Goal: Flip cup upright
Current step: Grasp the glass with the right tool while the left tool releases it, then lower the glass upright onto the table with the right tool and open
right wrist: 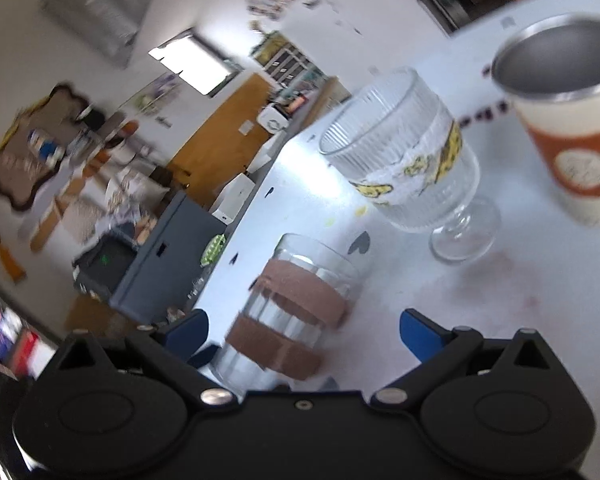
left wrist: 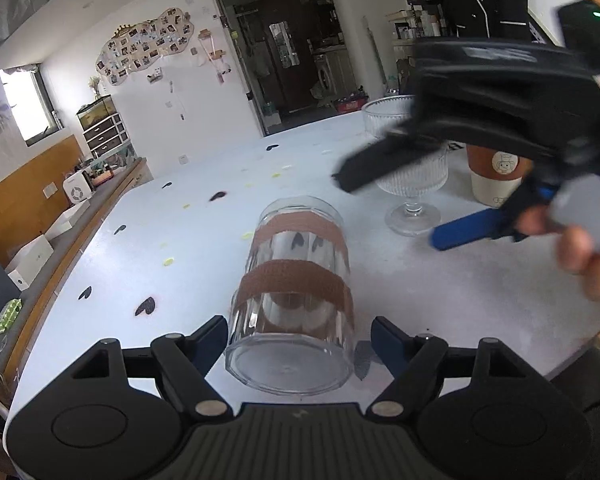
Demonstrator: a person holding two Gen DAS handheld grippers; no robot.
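A lived-in room with a photo collage on a white wall lies behind a long white counter (left wrist: pixel 228 216) dotted with small heart stickers. On it a clear glass cup (left wrist: pixel 292 300) wrapped in two brown bands lies on its side, its thick base toward the left gripper (left wrist: pixel 300 340) and its mouth pointing away. A ribbed stemmed glass (left wrist: pixel 414 192) and an orange-and-cream paper cup (left wrist: pixel 496 176) stand upright farther off, to the right.

The left gripper sits low and level at the cup's base, its fingers (left wrist: pixel 210 342) spread wide on either side, seemingly not touching the glass. The right gripper (left wrist: pixel 388 204) hangs above and to the right, tilted downward, a bare hand (left wrist: pixel 592 256) on its handle; its fingers (right wrist: pixel 420 332) are also wide, holding nothing, with the cup just ahead in its blurred view.

To do this well, I would slide the left fingers forward to straddle the body near a brown band, where grip looks better than on bare glass, close firmly, then rotate the wrist until the base meets the counter, keeping clear of the stemmed glass.
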